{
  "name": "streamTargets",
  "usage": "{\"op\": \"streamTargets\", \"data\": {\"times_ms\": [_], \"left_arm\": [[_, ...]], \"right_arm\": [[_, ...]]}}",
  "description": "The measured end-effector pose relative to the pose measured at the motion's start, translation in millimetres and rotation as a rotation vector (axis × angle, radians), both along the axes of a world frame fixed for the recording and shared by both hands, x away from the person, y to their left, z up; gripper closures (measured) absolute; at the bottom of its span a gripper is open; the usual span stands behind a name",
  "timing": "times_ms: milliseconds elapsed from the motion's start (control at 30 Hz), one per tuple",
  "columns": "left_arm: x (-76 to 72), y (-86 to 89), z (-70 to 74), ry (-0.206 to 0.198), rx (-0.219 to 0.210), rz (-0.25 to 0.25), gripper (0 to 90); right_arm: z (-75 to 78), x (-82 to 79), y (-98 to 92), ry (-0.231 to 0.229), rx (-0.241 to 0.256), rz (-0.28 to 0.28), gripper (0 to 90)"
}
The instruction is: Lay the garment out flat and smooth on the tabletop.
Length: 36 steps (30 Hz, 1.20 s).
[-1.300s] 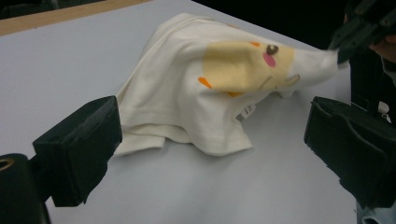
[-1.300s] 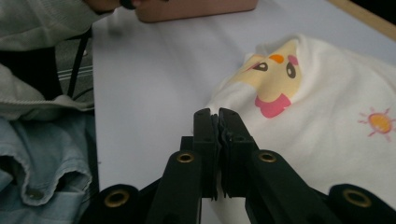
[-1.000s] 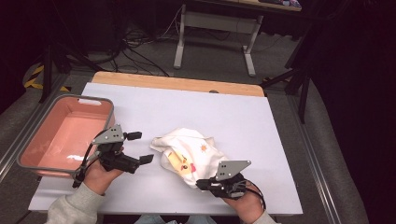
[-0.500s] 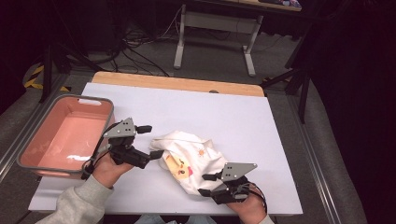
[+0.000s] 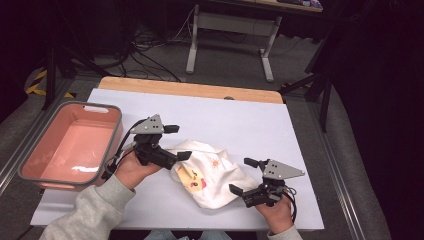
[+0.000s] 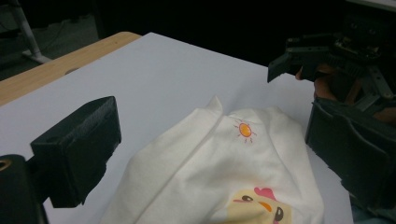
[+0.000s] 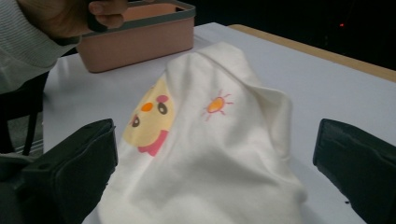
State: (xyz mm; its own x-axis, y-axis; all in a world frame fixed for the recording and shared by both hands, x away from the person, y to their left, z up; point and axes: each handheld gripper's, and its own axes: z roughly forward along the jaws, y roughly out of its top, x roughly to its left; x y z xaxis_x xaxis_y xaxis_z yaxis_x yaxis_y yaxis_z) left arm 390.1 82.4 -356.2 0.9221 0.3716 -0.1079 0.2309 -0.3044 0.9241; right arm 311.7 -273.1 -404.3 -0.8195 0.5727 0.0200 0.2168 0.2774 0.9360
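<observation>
High view: a white table [image 5: 240, 115] on grey floor; the left gripper [image 5: 177, 142], jaws apart, and the right gripper [image 5: 244, 176], also spread, flank the white garment [image 5: 212, 175]. Left gripper view: garment between its jaws. Right gripper view: garment between jaws, pink bin [image 7: 140, 32] beyond.

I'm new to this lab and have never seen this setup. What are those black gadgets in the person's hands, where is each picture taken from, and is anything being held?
There is no robot here: a person holds a hand-operated, two-jaw tool in each hand. The high view looks down on the white table. In it the left gripper is at the left and the right gripper at the right. The other two pictures come from cameras riding on each gripper, looking along its black jaws. Between them lies a crumpled white cloth printed with a chick face and a small sun. A pink tub sits at the table's left edge. Both grippers are open on either side of the cloth; nothing is held.
</observation>
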Motion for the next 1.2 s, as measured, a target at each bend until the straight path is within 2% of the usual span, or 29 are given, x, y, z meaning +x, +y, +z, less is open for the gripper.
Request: {"op": "streamTargets", "data": {"times_ms": [100,200,333,367,400,533,667,733,767,933,1067,1200], "left_arm": [[4.6,-13.1,2.6,-0.001,0.03,-0.019,5.3],[9.4,-25.2,4.4,0.012,0.052,-0.029,6.3],[16.1,-40.5,5.1,0.021,0.075,-0.051,8.5],[16.1,-40.5,5.1,0.021,0.075,-0.051,9.1],[18.9,-48.3,4.6,0.019,0.096,-0.063,10.0],[24.9,-61.6,1.8,0.028,0.128,-0.079,12.8],[29.9,-73.4,-0.3,0.04,0.145,-0.101,15.5],[31.1,-76.2,-0.7,0.048,0.147,-0.104,16.4],[33.7,-81.8,-1.8,0.065,0.156,-0.116,18.3],[38.7,-95.0,-6.3,0.093,0.196,-0.125,19.0],[41.7,-103.2,-10.8,0.098,0.228,-0.126,23.6],[47.0,-109.1,-15.6,0.128,0.272,-0.119,31.9]], "right_arm": [[-1.7,1.0,-11.5,-0.026,0.006,-0.054,0.0],[-5.2,2.5,-23.1,-0.021,0.014,-0.102,0.0],[-7.4,4.1,-32.5,-0.013,0.011,-0.136,1.0],[-7.4,4.1,-32.5,-0.013,0.011,-0.136,1.0],[-7.8,4.2,-35.1,-0.01,0.009,-0.142,2.0],[-7.5,4.0,-38.8,-0.005,0.006,-0.151,3.3],[-7.0,3.7,-41.2,-0.004,0.011,-0.149,4.2],[-6.9,3.7,-41.9,-0.002,0.014,-0.15,4.2],[-6.6,3.7,-43.3,-0.004,0.017,-0.15,4.6],[-6.2,3.4,-45.8,-0.003,0.023,-0.154,4.7],[-6.5,3.5,-46.8,0.0,0.025,-0.15,4.9],[-8.2,3.9,-45.3,0.015,0.028,-0.13,5.1]]}}
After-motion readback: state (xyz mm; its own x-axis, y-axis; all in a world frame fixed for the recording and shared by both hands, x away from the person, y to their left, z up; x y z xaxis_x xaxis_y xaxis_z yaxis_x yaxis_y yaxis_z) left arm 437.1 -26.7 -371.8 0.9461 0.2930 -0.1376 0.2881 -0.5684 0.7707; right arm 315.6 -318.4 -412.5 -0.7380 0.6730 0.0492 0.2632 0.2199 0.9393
